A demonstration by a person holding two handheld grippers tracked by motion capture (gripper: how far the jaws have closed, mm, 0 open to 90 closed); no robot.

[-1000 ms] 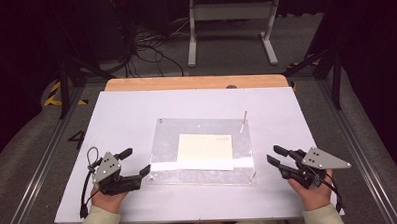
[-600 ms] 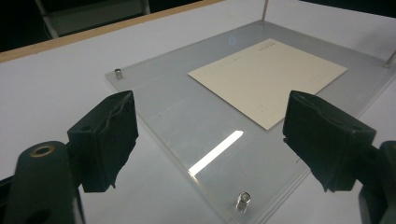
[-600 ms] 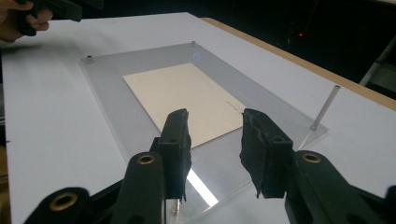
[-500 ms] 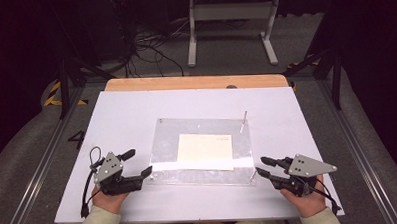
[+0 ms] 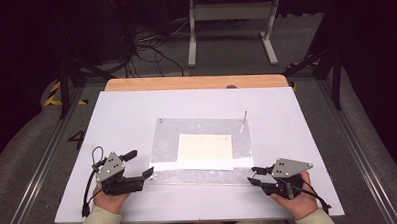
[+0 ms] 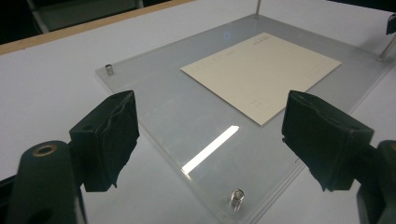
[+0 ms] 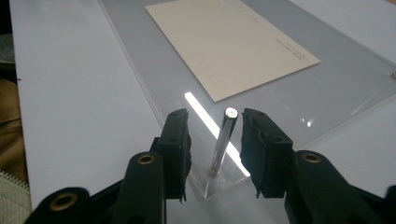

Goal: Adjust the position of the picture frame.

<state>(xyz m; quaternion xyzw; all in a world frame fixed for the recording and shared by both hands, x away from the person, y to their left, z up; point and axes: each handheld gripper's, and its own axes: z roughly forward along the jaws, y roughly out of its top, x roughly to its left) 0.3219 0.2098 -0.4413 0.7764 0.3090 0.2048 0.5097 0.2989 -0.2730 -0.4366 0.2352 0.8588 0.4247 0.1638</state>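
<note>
A clear acrylic plate (image 5: 167, 138) lies mid-table with a cream paper sheet (image 5: 205, 151) on it. At its near right corner stands a tall metal pin (image 7: 223, 140). My right gripper (image 7: 215, 123) straddles that pin. Its jaws have just been closing, but a gap shows on each side of the pin, so it is open. My left gripper (image 5: 138, 163) rests at the plate's near left corner, jaws wide open with nothing between them. In the left gripper view, my left gripper (image 6: 212, 126) looks over a short stud (image 6: 237, 199) and the paper sheet (image 6: 261, 72).
A second tall pin (image 5: 244, 121) rises at the plate's far right corner, and a short stud (image 6: 109, 69) marks the far left corner. White table surface (image 5: 126, 114) surrounds the plate. A wooden edge (image 5: 195, 82) runs along the back, with cables and a stand on the floor beyond.
My right gripper has moved left and down to the plate's near right corner, and its jaws have narrowed around the pin. The left gripper has stayed in place.
</note>
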